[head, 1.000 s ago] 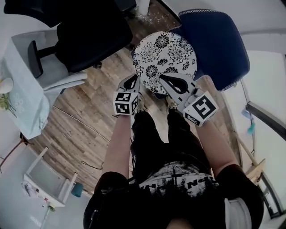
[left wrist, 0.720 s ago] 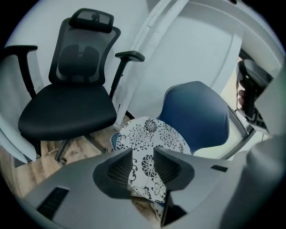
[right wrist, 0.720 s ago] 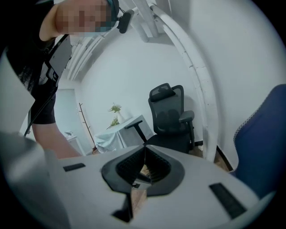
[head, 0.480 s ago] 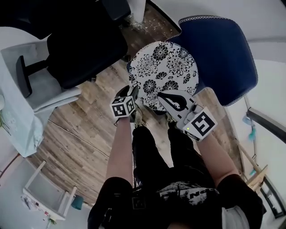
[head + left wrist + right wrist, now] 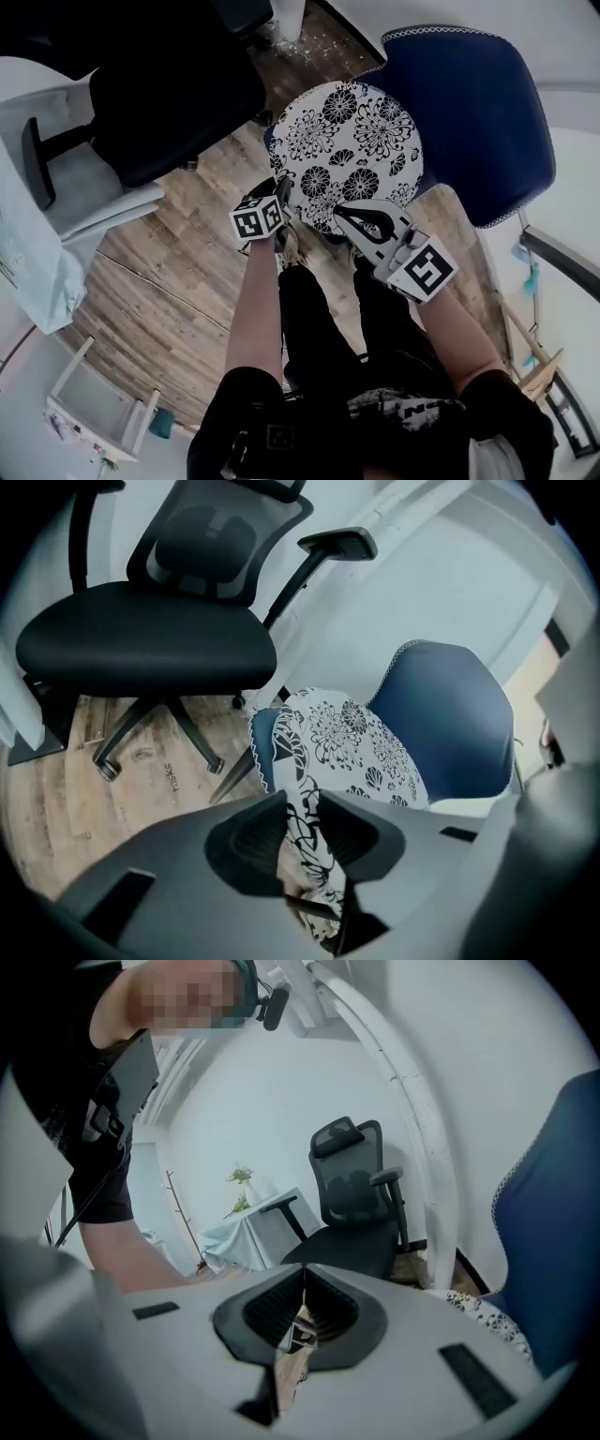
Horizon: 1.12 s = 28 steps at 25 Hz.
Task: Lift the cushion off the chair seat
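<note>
The cushion [image 5: 349, 744] is lying just ahead: the left hand-held gripper [image 5: 302, 801], jaws just closing, is pinching its near edge, the right hand-held gripper [image 5: 302, 1283] gripping narrowly alongside

A black office chair [image 5: 150, 639] with a mesh back and armrests sits on its wheeled base up and to the left of the left gripper [image 5: 302, 808], pretty near it. The wood-plank floor [image 5: 75, 789] runs under it and off to that gripper's left. Out past the right gripper [image 5: 302, 1290], a table with a pale cloth [image 5: 246, 1230] stands just beside the office chair, with a small leafy plant [image 5: 241, 1177] on top and a white wall [image 5: 281, 1082] behind. There's also a white frame [image 5: 94, 389] on the floor, well behind the left gripper; it's hard to tell what it is.
</note>
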Available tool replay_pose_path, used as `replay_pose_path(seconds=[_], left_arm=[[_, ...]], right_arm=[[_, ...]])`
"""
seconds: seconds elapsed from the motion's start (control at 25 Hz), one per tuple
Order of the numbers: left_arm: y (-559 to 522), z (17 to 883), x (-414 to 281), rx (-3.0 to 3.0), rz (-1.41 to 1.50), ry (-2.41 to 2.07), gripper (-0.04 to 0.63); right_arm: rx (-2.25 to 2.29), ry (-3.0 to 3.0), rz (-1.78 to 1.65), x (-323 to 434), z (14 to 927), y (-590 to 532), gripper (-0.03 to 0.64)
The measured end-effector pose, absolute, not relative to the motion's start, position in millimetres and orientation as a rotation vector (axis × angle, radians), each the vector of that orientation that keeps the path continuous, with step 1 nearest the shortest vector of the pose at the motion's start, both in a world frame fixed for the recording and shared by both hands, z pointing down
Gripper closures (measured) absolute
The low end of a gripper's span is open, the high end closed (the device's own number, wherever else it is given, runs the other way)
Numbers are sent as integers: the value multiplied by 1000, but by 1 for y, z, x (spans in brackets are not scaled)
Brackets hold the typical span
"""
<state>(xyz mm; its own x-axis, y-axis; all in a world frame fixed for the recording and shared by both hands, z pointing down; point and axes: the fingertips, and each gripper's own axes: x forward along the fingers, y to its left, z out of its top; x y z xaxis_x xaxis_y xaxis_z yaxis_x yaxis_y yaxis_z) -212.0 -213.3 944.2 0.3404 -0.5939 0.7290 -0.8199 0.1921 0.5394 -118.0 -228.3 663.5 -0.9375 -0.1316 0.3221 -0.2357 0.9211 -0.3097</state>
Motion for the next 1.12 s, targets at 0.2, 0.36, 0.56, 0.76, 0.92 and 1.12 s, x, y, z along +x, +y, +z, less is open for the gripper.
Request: replay_pose_path(seconds=[0.2, 0.36, 0.56, 0.76, 0.92, 1.12], left_arm=[[-214, 938, -209, 1552, 317, -1361, 537], [-217, 929, -205, 1579, 317, -1365, 563], [-218, 908, -200, 1623, 318, -1364, 568], [-228, 864, -190, 1698, 292, -1356, 569], [-239, 814, -188, 1776, 262, -1367, 569], [-240, 755, -175, 1853, 258, -1384, 569]], right_arm=[[278, -2811, 543, -117, 659, -232, 599], [303, -2811, 538, -114, 656, -239, 599], [326, -2814, 538, -109, 647, -241, 599], [343, -2811, 529, -104, 638, -243, 599], [317, -2823, 510, -108, 625, -244, 599], [320, -2834, 543, -101, 601, -243, 599]])
